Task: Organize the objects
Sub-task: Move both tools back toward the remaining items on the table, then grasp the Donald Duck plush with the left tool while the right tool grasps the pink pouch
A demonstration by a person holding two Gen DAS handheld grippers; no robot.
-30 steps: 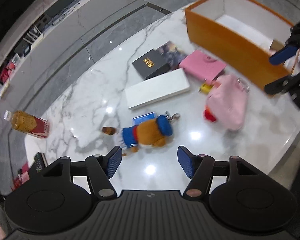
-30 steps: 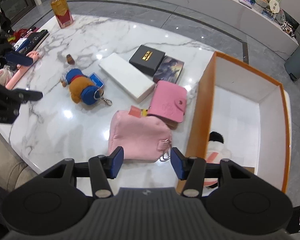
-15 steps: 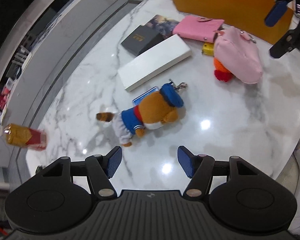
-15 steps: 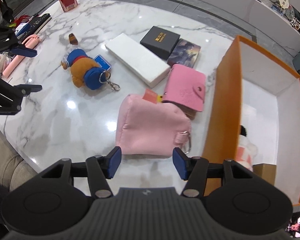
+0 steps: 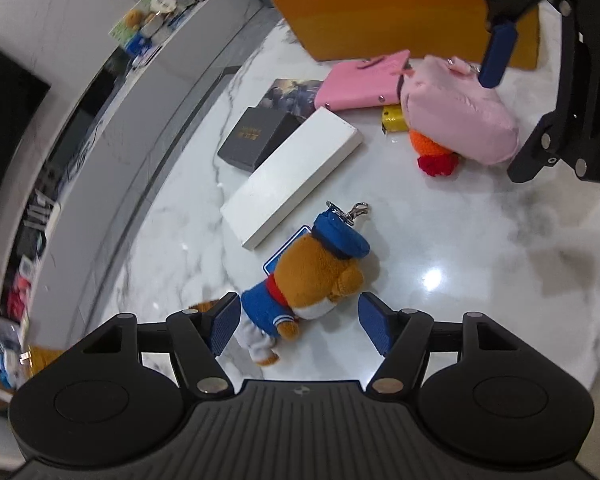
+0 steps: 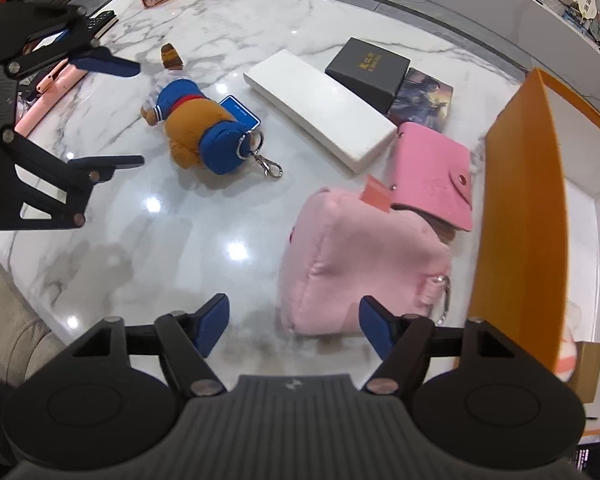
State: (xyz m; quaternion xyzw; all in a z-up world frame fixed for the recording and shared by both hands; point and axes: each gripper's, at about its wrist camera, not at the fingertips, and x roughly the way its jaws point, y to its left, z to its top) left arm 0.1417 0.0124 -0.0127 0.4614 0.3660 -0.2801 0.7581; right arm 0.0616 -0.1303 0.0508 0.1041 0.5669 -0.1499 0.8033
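- Both grippers have dropped closer to the marble table (image 6: 340, 8) since a second ago, and each now hangs over its own soft toy.
- Left gripper (image 5: 298, 326): jaws opening, wide, the plush bear (image 5: 312, 276) lying between the pads but not pinched.
- Right gripper (image 6: 294, 326): jaws opening, wide, empty, poised over the near end of the pink pouch (image 6: 360, 264), which lies just beside the orange box (image 6: 516, 208).
- I'd judge the bear light, squashy and unbreakable; take it across the thick brown body, not the metal clip (image 5: 354, 212).
- The pouch looks soft and puffy too; it should give under the pads, so grip its middle bulk rather than the ring (image 6: 442, 296).
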